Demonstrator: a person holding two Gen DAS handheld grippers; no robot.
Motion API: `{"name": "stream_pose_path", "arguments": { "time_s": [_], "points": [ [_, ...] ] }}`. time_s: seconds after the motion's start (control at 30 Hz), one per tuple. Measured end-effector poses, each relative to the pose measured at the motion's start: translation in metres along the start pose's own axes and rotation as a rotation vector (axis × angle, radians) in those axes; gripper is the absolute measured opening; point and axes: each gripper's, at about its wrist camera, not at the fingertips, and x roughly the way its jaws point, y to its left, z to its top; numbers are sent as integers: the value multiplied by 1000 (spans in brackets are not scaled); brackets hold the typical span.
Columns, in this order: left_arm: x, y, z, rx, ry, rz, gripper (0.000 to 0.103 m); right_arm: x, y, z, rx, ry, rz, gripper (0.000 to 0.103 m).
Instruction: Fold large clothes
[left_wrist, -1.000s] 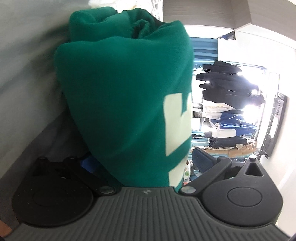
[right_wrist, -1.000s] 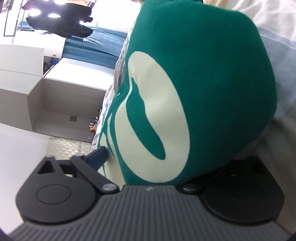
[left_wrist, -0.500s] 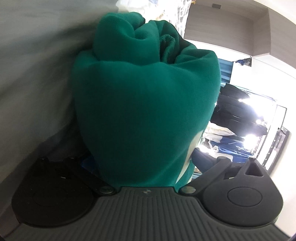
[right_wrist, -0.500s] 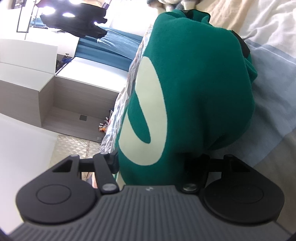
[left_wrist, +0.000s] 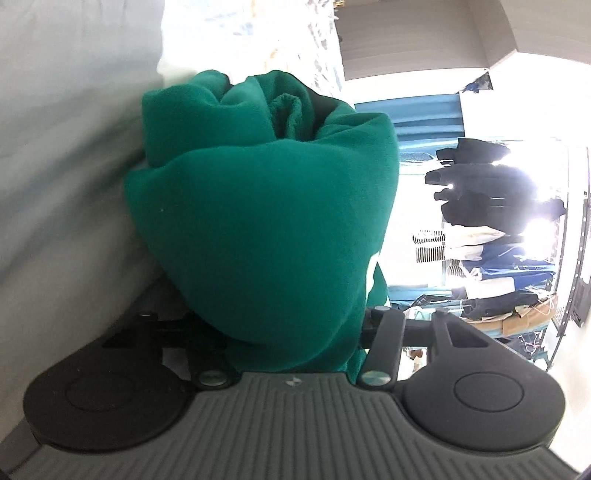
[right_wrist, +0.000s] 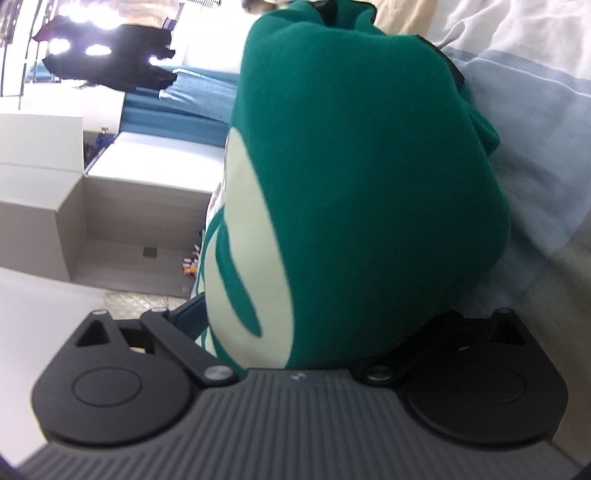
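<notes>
Left gripper: its jaws are closing on a thick bunch of the green sweatshirt; the fabric is filling the gap between them and hiding both fingertips.
Right gripper: its jaws are spreading around a second bunch of the same green sweatshirt; the blue pad of the left finger is pressing against the cloth, while the right finger is lying in shadow under it.
Sweatshirt: it is bulging in folded layers straight ahead of each camera; a cream printed graphic is showing in the right wrist view; a ribbed edge is sitting among the folds at the top of the left wrist view.
Surface: a pale grey bed sheet is running beside the garment in the left wrist view; in the right wrist view the garment is lying against light blue bedding with a cream pillow or cover beyond it.
Room: both views are turning sideways; dark clothes on a rack are hanging against a glaring window; blue curtains are hanging near it; a grey-brown cabinet recess is sitting under a white top.
</notes>
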Motion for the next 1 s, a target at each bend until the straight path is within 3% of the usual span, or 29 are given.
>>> {"name": "stream_pose_path", "arguments": {
  "time_s": [0.17, 0.27, 0.33, 0.4, 0.53, 0.77, 1.0],
  "points": [
    [4, -4, 2, 27, 0, 4, 58, 10, -8, 5, 81, -58, 51, 103],
    [-7, 3, -1, 38, 3, 5, 58, 16, -2, 6, 23, -61, 79, 101],
    [-9, 1, -1, 57, -7, 6, 57, 16, 4, 7, -26, -58, 95, 81],
    [-10, -7, -5, 108, -19, 18, 56, 14, 10, 11, -68, -57, 121, 68],
    [-17, -28, -9, 221, -52, 40, 53, 9, 25, 10, -181, -63, 146, 57],
    [-32, -35, -7, 264, -86, 16, 50, 9, 57, 13, -309, -54, 182, 54],
    [-61, -49, -7, 297, -100, -50, 50, -10, 73, 18, -349, -38, 233, 54]
  ]
}}
